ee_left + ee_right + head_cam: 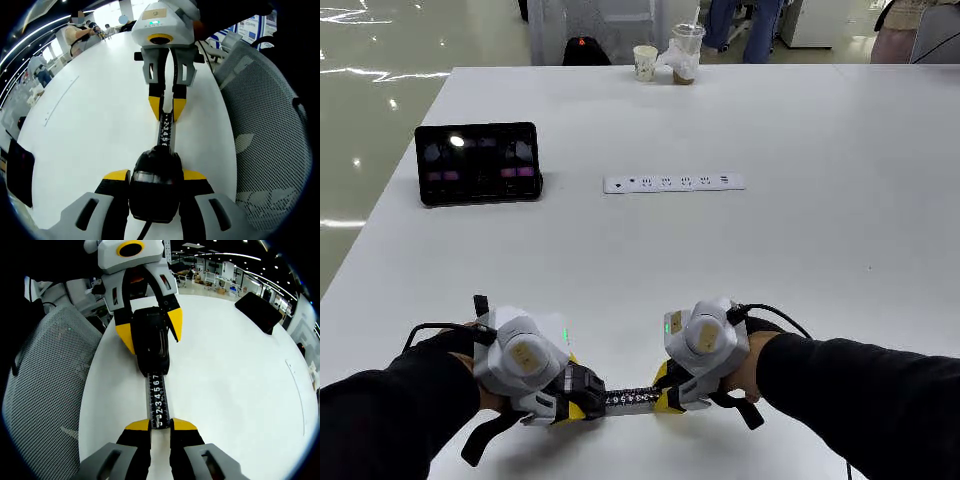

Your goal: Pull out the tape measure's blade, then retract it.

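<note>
Left gripper (156,176) clamped on the tape case (151,340), right gripper (160,424) pinching the blade (157,395) tip, low over a white desk (740,270).
Both sit close together near the desk's front edge, with a short run of blade (its printed numbers showing) stretched between them. Risks, as I judge them: the thin blade could slip from the right jaws if pulled off-line or held too lightly, then snap back into the case; the smooth case could twist in the left jaws; a sudden release would whip the blade home.
</note>
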